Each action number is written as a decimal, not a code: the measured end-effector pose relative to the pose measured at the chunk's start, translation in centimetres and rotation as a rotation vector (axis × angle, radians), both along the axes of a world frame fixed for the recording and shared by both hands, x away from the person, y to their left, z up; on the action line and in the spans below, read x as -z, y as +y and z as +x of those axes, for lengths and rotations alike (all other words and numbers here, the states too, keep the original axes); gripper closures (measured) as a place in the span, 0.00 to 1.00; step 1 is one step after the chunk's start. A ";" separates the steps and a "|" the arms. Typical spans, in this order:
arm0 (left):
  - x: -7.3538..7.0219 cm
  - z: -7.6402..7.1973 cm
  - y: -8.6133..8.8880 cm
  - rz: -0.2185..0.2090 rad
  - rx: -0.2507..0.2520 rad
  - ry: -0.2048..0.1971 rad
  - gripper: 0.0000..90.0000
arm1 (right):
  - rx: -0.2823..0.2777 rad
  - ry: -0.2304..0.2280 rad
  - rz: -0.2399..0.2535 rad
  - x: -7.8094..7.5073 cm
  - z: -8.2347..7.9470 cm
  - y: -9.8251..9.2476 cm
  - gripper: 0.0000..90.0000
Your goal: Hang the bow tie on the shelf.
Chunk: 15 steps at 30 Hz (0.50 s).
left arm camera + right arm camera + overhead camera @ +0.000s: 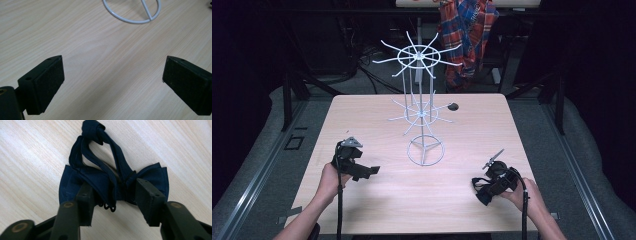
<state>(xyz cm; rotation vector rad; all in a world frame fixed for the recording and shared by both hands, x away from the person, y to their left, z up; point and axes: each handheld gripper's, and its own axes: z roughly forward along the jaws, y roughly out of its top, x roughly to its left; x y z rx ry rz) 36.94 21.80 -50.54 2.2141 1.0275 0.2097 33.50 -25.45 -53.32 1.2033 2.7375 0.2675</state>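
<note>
Two grippers work the table: your right gripper [113, 202] straddles a navy bow tie [100, 177] lying near the right front edge, jaws either side of its knot, wings running crosswise, grip not yet certain. Your left gripper [112, 82] gapes wide over bare wood, and the white wire rack [424, 105] stands between the two, farther back.

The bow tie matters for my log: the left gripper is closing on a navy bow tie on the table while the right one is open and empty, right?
Sides swapped. The right gripper view shows the right gripper closing on the navy bow tie; the left gripper is open and empty.
</note>
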 end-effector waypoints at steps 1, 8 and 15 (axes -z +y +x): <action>0.0 0.0 0.0 0.001 0.003 -0.002 0.04 | 0.007 0.000 0.010 0.1 0.0 0.1 0.63; -0.1 0.0 0.1 -0.002 -0.001 -0.004 0.04 | 0.028 -0.015 -0.010 -0.1 -0.1 0.1 0.76; -0.2 -0.1 0.1 -0.004 -0.002 -0.008 0.04 | 0.055 -0.031 0.058 -0.5 -0.1 -0.5 0.79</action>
